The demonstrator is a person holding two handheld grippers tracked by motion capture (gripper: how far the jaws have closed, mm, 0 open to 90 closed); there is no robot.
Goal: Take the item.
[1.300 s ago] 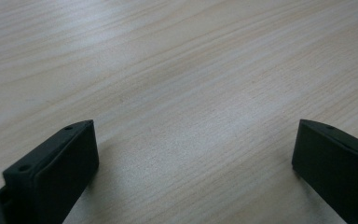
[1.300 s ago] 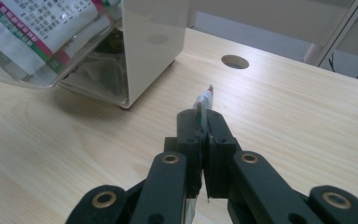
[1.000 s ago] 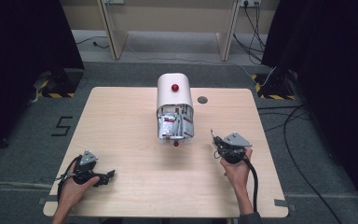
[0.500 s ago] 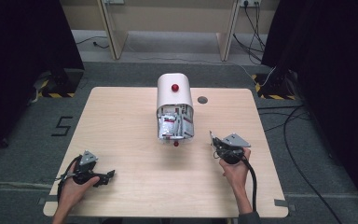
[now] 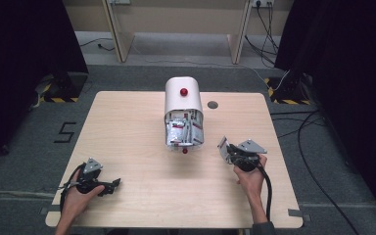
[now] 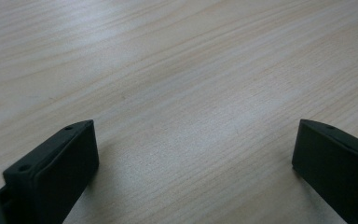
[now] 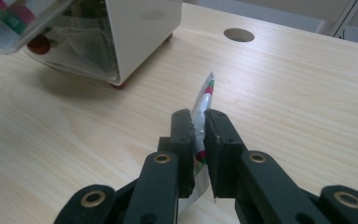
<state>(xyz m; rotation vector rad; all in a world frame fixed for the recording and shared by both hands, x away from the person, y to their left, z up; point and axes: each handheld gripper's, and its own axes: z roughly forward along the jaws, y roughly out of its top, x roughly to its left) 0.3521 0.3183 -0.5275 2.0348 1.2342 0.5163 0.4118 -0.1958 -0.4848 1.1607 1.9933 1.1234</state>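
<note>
Clamping a silver sachet [image 7: 204, 107] edge-on, right gripper [image 7: 196, 122] sits right of the white dispenser [image 5: 183, 117]; left gripper [image 6: 193, 154] fingers apart over bare desk [image 5: 127, 127].

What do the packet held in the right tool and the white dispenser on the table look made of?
Packet: thin silvery foil or metallised film, apparently; it is shiny, creased, printed red and green. Dispenser: likely smooth white plastic shell with a clear front drawer, judging by its even gloss.

High view looks down on table [image 5: 127, 127]; gripper views (close, low) share it.
</note>
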